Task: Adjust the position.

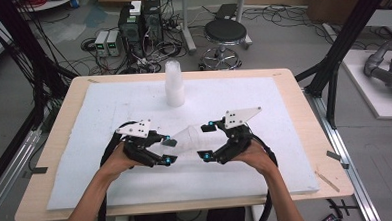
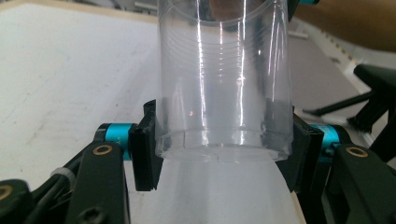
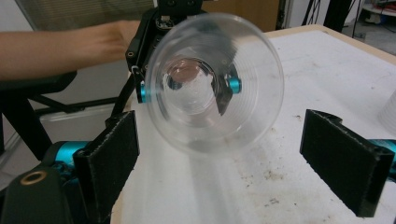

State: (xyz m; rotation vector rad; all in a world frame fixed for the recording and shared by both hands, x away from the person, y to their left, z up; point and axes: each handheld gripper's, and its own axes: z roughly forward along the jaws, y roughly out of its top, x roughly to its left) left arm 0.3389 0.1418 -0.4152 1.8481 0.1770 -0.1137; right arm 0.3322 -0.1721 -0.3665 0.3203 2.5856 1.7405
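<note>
High view. My left gripper (image 1: 166,151) clamps the narrow base end of a clear plastic cup (image 1: 188,139), which lies on its side above the white foam pad (image 1: 263,102). Its wide mouth points toward my right gripper (image 1: 207,140), whose jaws stand spread on either side of that mouth. A stack of cups (image 1: 174,84) stands upright well beyond the held cup, toward the far edge of the pad.

Left gripper view. My two black pads press on opposite sides of the clear plastic cup (image 2: 223,88), just above its bottom rim. The wall there appears little deformed. I judge the cup light, thin-walled, smooth and easily crushed; the stiffer base ring and the rolled lip look like the safest places to take hold.

Right gripper view. The clear plastic cup (image 3: 254,81) faces me mouth-on, with my left gripper (image 3: 189,86) seen through it, behind its base. My right pads (image 3: 112,151) stand apart, wider than the cup and clear of it, gripping nothing.
</note>
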